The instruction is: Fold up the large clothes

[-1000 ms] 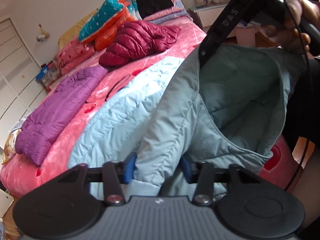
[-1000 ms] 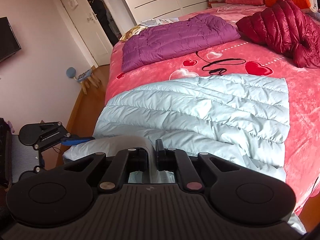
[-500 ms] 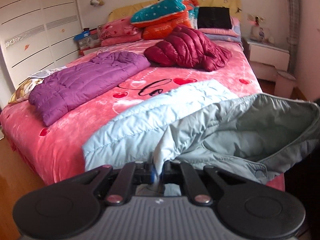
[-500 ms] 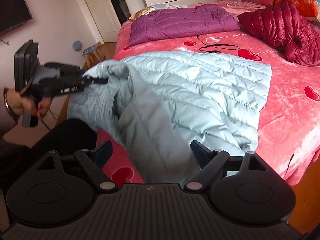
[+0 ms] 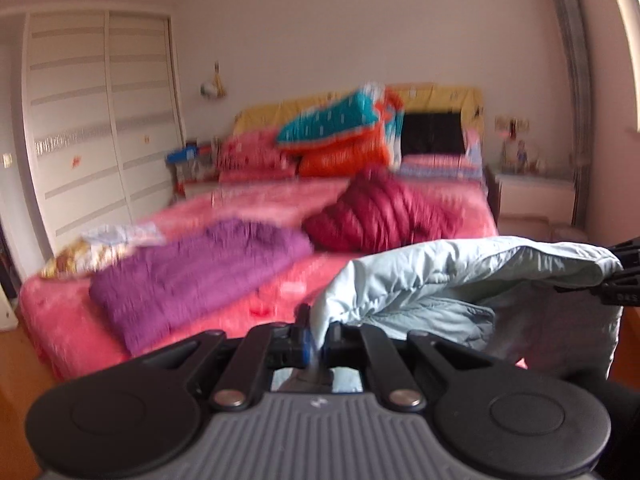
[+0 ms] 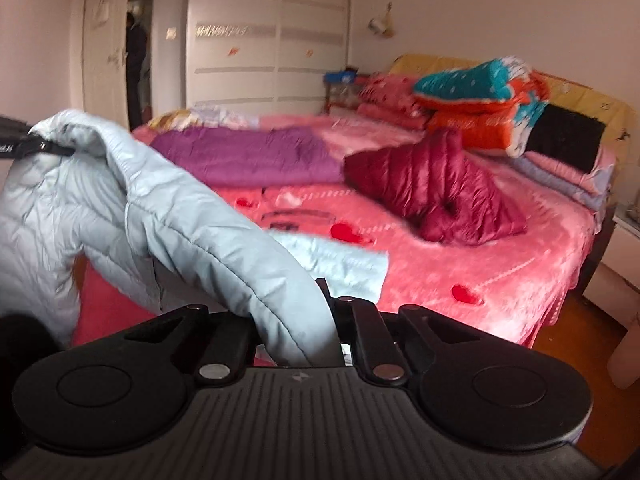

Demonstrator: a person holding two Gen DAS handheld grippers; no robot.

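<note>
A large light-blue quilted jacket [image 5: 460,280] hangs stretched between my two grippers in front of the pink bed. My left gripper [image 5: 318,338] is shut on one edge of it. My right gripper [image 6: 316,320] is shut on another edge, with the fabric [image 6: 180,216] running up and left to the left gripper's tip [image 6: 44,146]. The right gripper's tip shows at the right edge of the left wrist view [image 5: 624,276]. Part of the jacket still rests on the bed [image 6: 344,264]. Both views are blurred.
The pink bed [image 5: 224,320] holds a folded purple jacket [image 5: 192,276], a crumpled dark-red jacket [image 5: 384,212] and stacked pillows and quilts [image 5: 344,136] by the headboard. A white wardrobe [image 5: 96,128] stands left, a nightstand [image 5: 536,196] right. Wooden floor surrounds the bed.
Both grippers have risen and lifted the light-blue jacket up off the bed. The right gripper, open half a second ago, has shut on the jacket. Both views now look level across the bed.
</note>
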